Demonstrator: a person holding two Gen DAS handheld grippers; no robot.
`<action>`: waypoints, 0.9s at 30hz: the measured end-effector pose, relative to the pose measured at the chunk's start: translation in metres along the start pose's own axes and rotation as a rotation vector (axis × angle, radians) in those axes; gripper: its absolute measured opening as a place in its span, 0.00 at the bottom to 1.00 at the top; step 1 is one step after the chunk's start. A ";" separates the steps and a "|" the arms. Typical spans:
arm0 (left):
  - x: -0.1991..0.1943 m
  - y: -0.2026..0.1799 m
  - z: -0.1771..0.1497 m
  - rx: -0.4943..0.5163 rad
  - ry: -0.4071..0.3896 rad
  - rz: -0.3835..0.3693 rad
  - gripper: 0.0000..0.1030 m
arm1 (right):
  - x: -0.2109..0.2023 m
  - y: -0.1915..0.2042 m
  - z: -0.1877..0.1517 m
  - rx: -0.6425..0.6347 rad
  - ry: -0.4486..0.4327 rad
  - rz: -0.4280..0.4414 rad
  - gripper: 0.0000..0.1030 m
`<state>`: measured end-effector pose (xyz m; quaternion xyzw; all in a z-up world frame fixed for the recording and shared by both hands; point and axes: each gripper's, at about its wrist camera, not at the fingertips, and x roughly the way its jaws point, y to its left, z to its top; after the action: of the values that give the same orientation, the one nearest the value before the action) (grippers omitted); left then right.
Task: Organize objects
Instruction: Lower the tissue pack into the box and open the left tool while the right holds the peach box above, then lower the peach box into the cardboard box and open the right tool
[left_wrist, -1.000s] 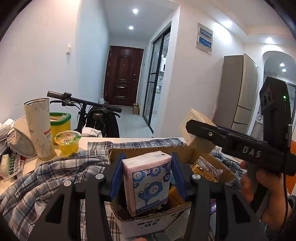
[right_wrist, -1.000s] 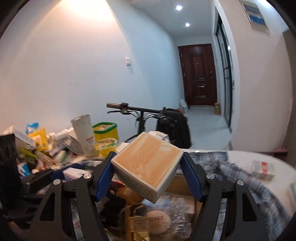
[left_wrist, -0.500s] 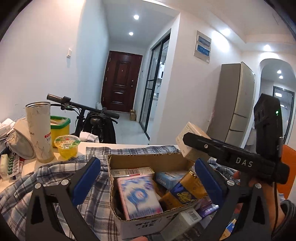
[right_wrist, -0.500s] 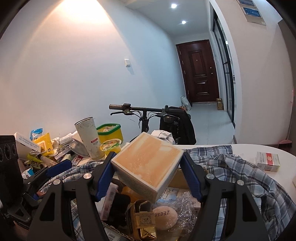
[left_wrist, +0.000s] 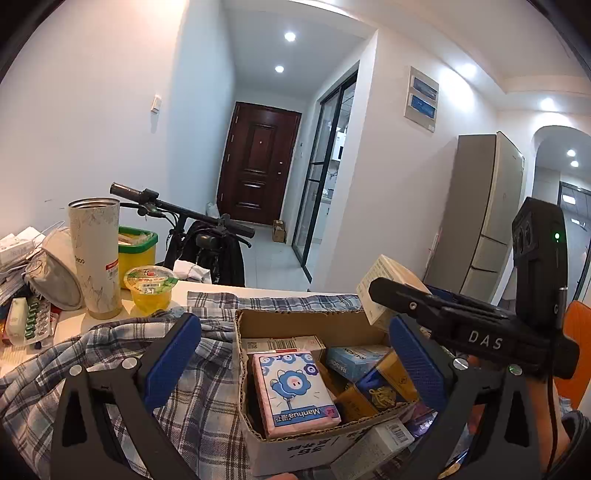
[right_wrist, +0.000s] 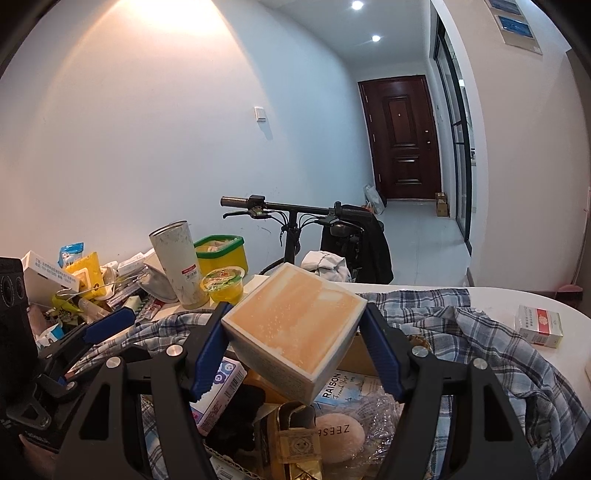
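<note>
Cardboard box (left_wrist: 317, 325) contents partly hidden

Orange box (right_wrist: 293, 325), blue-plaid shirt (left_wrist: 207, 406), blue-flower tissue pk (left_wrist: 293, 391).

A bicycle (left_wrist: 192, 229) stands before the dark door (left_wrist: 258, 162).

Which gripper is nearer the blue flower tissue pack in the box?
Left. The left gripper hangs open directly over the tissue pack in the cardboard box; the right gripper, gripping an orange box, is off to its right.
</note>
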<state>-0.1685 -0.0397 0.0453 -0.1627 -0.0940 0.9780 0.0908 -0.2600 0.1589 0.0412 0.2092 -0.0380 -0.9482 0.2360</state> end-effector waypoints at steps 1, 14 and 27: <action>0.000 0.000 0.000 -0.002 0.002 0.000 1.00 | 0.001 0.000 0.000 -0.001 0.005 0.000 0.67; -0.001 0.011 0.001 -0.054 0.018 0.008 1.00 | 0.001 -0.013 -0.005 0.048 0.029 -0.051 1.00; -0.019 0.012 0.015 -0.018 0.072 0.032 1.00 | -0.022 -0.034 -0.002 0.165 -0.020 -0.058 1.00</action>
<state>-0.1577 -0.0573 0.0623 -0.1998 -0.0967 0.9720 0.0770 -0.2563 0.1994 0.0419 0.2193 -0.1125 -0.9504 0.1899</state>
